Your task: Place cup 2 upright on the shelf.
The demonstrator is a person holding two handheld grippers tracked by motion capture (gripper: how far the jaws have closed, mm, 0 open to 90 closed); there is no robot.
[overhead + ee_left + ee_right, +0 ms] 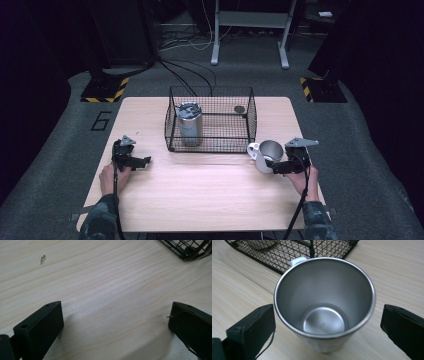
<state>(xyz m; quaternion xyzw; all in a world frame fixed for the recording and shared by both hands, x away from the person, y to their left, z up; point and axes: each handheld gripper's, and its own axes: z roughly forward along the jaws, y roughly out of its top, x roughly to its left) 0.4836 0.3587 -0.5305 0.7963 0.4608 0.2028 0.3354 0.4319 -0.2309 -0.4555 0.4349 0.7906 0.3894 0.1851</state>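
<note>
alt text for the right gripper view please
An empty steel mug stands on the pale wooden table between the right gripper's two open black jaws, neither touching it. Behind it is a black wire basket.

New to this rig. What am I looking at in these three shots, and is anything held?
A person sits at a wooden table with a hand-held two-jaw gripper in each hand. The high view looks down from above; the other two come from cameras riding on each gripper. A wire basket holds a lidded steel tumbler. The right gripper has its jaws wide open either side of an empty steel mug, not clamping it. The left gripper is open over bare wood.
</note>
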